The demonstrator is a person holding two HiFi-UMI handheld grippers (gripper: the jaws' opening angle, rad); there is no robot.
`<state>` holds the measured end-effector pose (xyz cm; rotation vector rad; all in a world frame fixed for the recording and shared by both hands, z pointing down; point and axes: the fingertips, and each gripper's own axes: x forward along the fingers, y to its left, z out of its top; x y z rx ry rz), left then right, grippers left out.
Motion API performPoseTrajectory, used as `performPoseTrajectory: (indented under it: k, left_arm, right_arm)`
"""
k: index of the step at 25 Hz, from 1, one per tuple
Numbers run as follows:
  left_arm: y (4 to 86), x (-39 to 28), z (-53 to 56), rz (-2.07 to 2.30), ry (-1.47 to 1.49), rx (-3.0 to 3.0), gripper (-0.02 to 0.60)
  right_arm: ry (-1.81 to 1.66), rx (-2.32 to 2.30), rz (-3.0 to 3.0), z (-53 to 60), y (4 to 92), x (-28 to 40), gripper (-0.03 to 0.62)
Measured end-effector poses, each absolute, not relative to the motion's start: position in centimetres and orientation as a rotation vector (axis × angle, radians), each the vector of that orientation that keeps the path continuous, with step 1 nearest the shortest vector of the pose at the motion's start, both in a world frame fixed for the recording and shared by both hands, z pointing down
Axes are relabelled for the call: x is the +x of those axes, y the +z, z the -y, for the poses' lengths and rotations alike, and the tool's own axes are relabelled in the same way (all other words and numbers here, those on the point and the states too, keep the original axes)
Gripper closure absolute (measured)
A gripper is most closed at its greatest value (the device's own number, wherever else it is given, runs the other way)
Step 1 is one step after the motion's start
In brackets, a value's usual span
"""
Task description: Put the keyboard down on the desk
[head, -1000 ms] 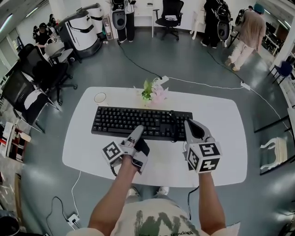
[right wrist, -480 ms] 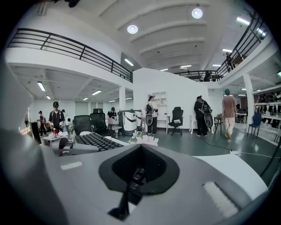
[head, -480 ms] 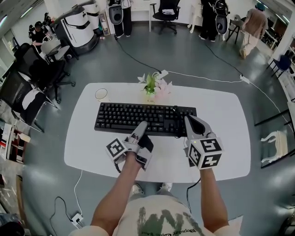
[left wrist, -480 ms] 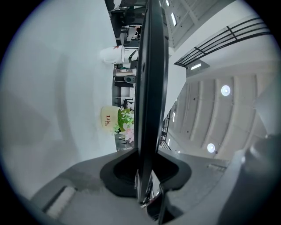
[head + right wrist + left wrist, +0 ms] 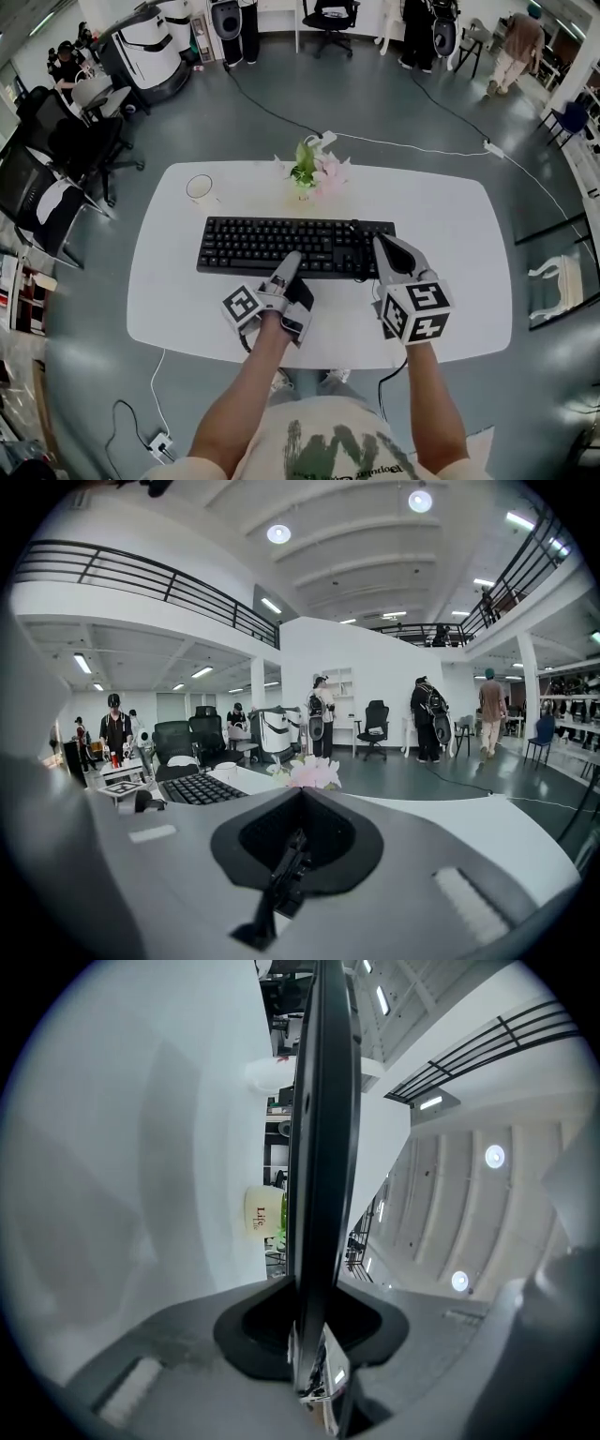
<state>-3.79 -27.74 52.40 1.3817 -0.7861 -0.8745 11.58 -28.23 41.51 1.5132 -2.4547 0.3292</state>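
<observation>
The black keyboard [image 5: 281, 246] lies flat, low over the white desk [image 5: 450, 234]; whether it touches the desk I cannot tell. My left gripper [image 5: 289, 265], rolled on its side, is shut on the keyboard's near edge. In the left gripper view the keyboard [image 5: 323, 1147] is a dark slab clamped between the jaws of the left gripper [image 5: 311, 1321]. My right gripper [image 5: 382, 248] sits at the keyboard's right end with its jaws together. In the right gripper view the jaws of the right gripper [image 5: 298, 832] show nothing gripped, and the keyboard [image 5: 199, 787] lies off to the left.
A small pot of pink flowers [image 5: 314, 173] and a white mug [image 5: 200, 188] stand behind the keyboard. A black cable [image 5: 354, 251] crosses the keyboard's right part. Office chairs [image 5: 56, 178] crowd the left side, and people stand at the far back.
Both grippers and the keyboard have sunk a little toward the desk. The left gripper's hold on the keyboard's near edge is unchanged.
</observation>
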Motion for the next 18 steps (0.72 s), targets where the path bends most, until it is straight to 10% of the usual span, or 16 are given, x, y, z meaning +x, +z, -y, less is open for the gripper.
performPoseTrajectory:
  k: [18]
  left_arm:
    - [58.6,-3.4,28.1,0.798,-0.792,1.289,0.491]
  right_arm:
    - [0.409,1.513,2.392,27.9,44.2,11.3,0.595]
